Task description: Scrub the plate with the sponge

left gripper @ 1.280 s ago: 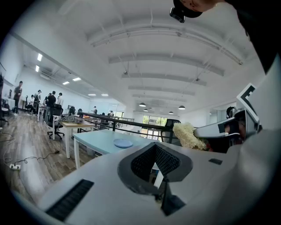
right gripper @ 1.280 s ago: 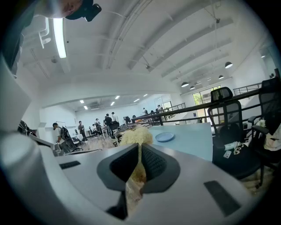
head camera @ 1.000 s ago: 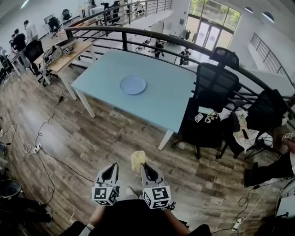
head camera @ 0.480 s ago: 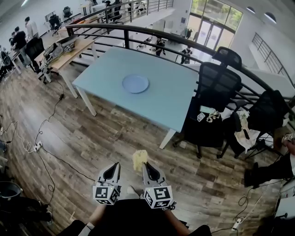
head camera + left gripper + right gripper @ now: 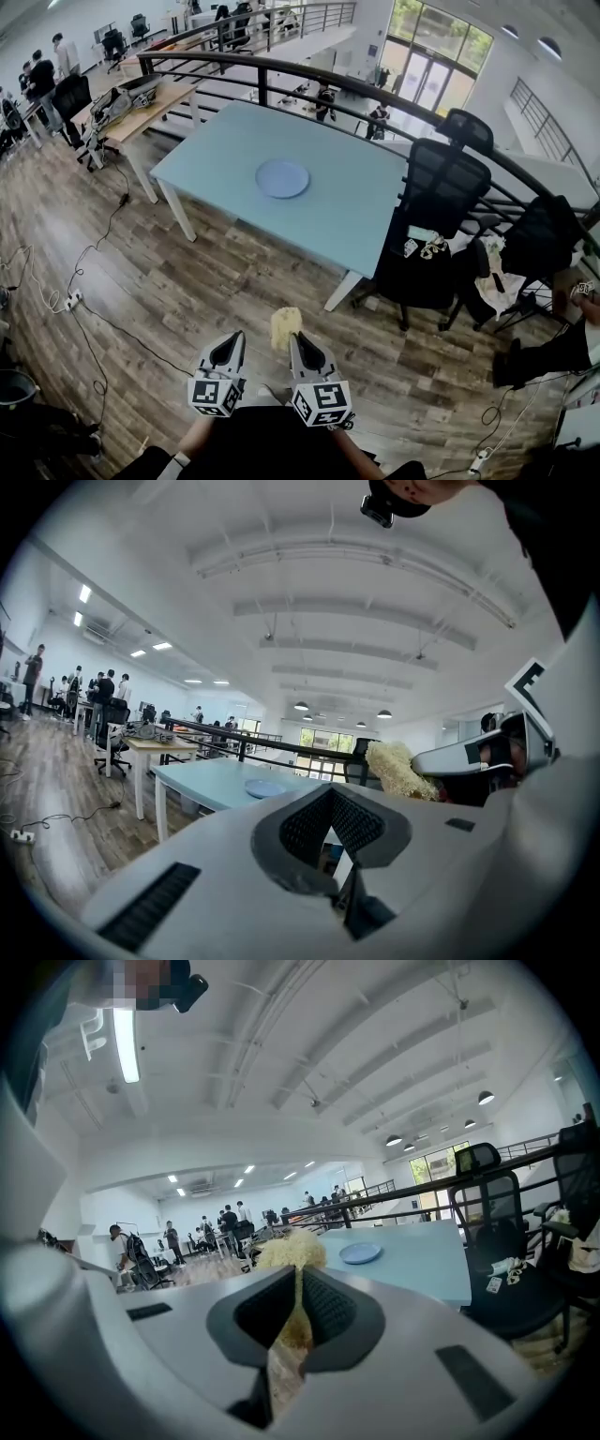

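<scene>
Two grippers hang near, side by side above the wood floor (image 5: 234,272). The right gripper (image 5: 292,342) pinches one yellow sponge (image 5: 285,326). The left gripper (image 5: 228,345) has its jaws pressed together on nothing. One blue plate (image 5: 282,178) lies far off on one pale-blue table (image 5: 356,216), well apart from both.

Rough fibrous sponge (image 5: 285,327), smooth matt plate (image 5: 282,178)
</scene>
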`<state>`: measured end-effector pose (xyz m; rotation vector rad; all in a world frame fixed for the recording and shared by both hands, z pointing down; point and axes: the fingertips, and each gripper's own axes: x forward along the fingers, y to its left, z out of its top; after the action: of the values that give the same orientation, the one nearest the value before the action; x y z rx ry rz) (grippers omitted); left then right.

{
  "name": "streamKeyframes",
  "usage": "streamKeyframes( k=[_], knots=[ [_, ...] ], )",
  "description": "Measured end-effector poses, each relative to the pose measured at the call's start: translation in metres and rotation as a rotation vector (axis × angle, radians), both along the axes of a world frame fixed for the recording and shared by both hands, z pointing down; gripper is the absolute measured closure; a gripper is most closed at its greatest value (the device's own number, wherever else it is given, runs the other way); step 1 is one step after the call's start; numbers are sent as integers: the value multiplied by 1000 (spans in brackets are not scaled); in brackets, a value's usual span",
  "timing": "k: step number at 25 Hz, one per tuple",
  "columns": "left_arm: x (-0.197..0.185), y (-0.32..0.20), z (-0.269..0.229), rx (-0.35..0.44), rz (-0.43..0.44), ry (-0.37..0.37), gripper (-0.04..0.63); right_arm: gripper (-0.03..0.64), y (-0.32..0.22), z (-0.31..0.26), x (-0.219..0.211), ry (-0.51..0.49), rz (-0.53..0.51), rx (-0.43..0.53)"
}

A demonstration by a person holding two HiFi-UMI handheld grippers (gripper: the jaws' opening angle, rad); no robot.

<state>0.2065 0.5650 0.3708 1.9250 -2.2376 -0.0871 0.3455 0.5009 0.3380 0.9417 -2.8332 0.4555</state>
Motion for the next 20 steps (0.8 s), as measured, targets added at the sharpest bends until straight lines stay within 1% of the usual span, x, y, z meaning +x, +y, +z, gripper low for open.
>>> streamKeyframes(
  k=[9,14,20],
  knots=[
    [-32,12,-2,23,8,-9,594,591,13,-2,-27,-3,27,24],
    [-38,18,-1,25,0,-2,594,591,17,-2,-30,-4,33,27],
    [-44,9,2,28,4,-8,594,591,6,3,-35,-8,44,22]
  ],
)
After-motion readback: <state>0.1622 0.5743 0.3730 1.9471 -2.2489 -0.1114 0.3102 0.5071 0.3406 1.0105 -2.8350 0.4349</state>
